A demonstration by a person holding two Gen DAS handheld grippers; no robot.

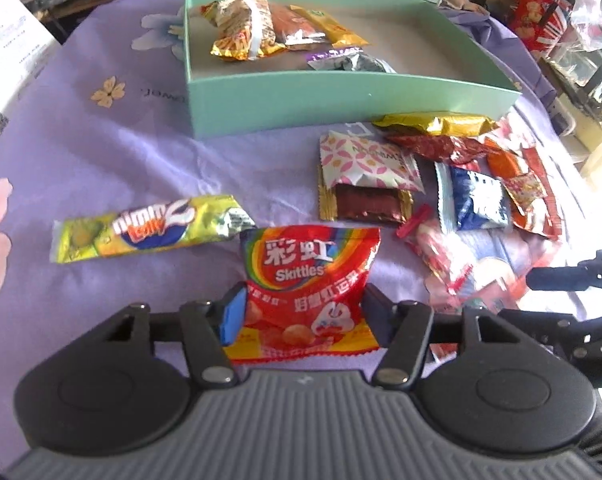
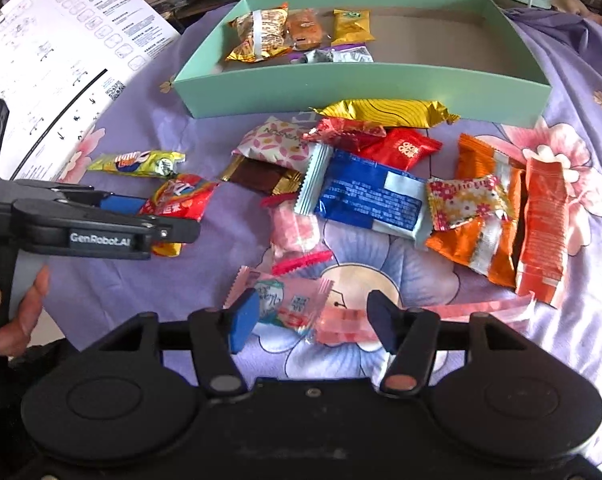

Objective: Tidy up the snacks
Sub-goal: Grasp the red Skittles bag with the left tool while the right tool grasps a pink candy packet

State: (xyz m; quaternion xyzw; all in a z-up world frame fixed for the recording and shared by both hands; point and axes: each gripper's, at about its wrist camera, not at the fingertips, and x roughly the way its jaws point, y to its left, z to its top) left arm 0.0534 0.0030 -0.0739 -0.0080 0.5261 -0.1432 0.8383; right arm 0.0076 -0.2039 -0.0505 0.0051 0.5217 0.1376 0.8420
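Note:
My left gripper (image 1: 303,312) is shut on a red Skittles bag (image 1: 313,276), its pads pressing on both side edges. The right wrist view shows that gripper (image 2: 161,216) from the side at the left, with the bag (image 2: 181,196) in it. My right gripper (image 2: 319,316) stands open over a pink candy packet (image 2: 293,304) that lies on the cloth between its fingers and reaches past the left one. A mint-green box (image 2: 341,84) at the back holds several snacks (image 2: 297,32). More packets, among them a blue one (image 2: 369,196), lie loose in front of it.
A yellow-green candy bar (image 1: 149,228) lies left of the Skittles bag on the purple flowered cloth (image 1: 101,152). A printed paper sheet (image 2: 61,60) covers the far left. A person's hand (image 2: 21,316) holds the left gripper. Cluttered shelves stand behind the box.

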